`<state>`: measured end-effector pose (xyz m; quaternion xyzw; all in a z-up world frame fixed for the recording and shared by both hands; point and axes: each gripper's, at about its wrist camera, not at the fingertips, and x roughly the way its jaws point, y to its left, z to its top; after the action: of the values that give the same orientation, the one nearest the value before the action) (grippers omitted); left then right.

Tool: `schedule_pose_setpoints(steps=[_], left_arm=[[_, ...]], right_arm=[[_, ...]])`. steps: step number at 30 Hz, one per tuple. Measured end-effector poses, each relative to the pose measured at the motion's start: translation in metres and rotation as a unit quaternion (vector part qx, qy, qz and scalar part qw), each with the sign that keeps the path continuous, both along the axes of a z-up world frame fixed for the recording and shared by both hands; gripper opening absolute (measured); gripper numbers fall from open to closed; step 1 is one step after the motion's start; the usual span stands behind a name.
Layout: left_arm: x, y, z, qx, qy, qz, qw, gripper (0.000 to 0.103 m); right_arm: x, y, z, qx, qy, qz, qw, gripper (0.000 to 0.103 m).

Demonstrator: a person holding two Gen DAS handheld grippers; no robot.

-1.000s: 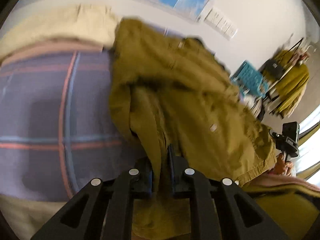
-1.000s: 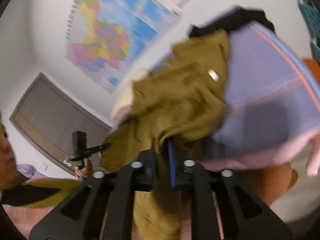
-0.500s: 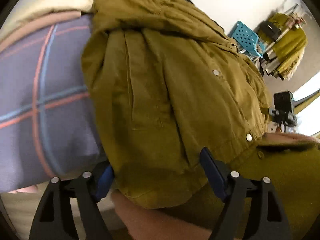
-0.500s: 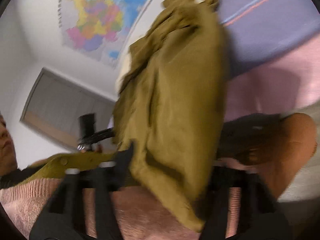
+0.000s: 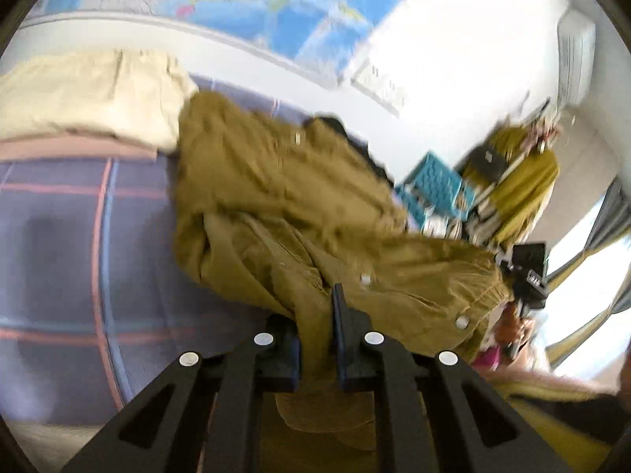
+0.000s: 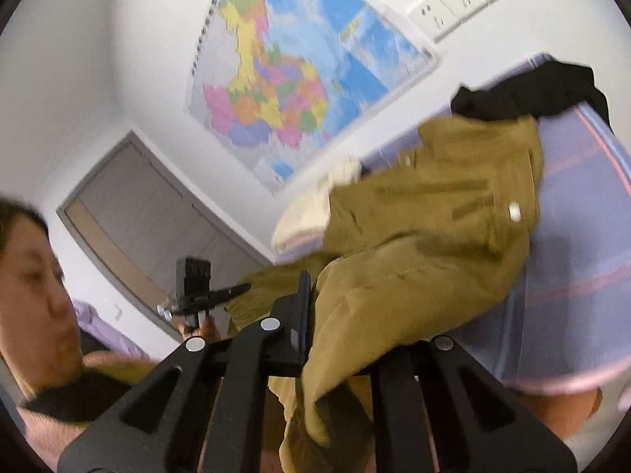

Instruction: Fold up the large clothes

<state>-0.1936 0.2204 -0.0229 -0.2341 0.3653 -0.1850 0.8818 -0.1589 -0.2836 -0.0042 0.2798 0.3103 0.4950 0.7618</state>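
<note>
An olive-green jacket [image 5: 284,197] with snap buttons lies crumpled on a purple plaid bed cover [image 5: 79,236]. My left gripper [image 5: 315,307] has its jaws closing, and a fold of the jacket's near edge is pinched between its pads. In the right wrist view the jacket [image 6: 426,244] drapes over my right gripper [image 6: 327,315], whose jaws are closing on the cloth. Its right finger is hidden under the fabric. The near edge of the jacket hangs lifted between the two grippers. Each camera sees the other gripper beyond the hem: the right gripper [image 5: 528,272] and the left gripper [image 6: 197,287].
A cream garment [image 5: 90,94] and a black garment [image 6: 532,90] lie at the far side of the bed. A map [image 6: 295,79] hangs on the wall. A blue basket [image 5: 434,185] and a clothes rack [image 5: 520,181] stand to the right. A person's head [image 6: 27,276] is close by.
Half a second ago both grippers were low with jaws wide around the jacket's edge. Now both have narrowed onto the cloth and risen, lifting the near edge.
</note>
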Motion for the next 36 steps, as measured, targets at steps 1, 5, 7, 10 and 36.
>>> schedule_pose_setpoints(steps=[1, 5, 7, 10, 36], left_arm=[[0.007, 0.004, 0.007, -0.004, -0.002, 0.006, 1.0000, 0.012], [0.045, 0.011, 0.028, 0.007, -0.002, 0.008, 0.9999, 0.012], [0.065, 0.018, 0.040, 0.014, -0.002, 0.013, 0.9998, 0.013], [0.100, 0.026, 0.054, 0.017, 0.006, 0.021, 0.9996, 0.015], [0.312, 0.065, -0.021, 0.043, 0.160, 0.060, 0.9844, 0.017]], right_arm=[[0.007, 0.000, 0.004, 0.004, -0.001, 0.000, 1.000, 0.010], [0.056, 0.016, 0.022, 0.014, 0.008, -0.016, 1.000, 0.010], [0.082, 0.021, 0.029, 0.017, 0.021, -0.025, 0.999, 0.010], [0.125, 0.029, 0.036, 0.020, 0.042, -0.039, 0.998, 0.012], [0.320, 0.064, -0.036, -0.002, 0.207, -0.106, 0.973, 0.059]])
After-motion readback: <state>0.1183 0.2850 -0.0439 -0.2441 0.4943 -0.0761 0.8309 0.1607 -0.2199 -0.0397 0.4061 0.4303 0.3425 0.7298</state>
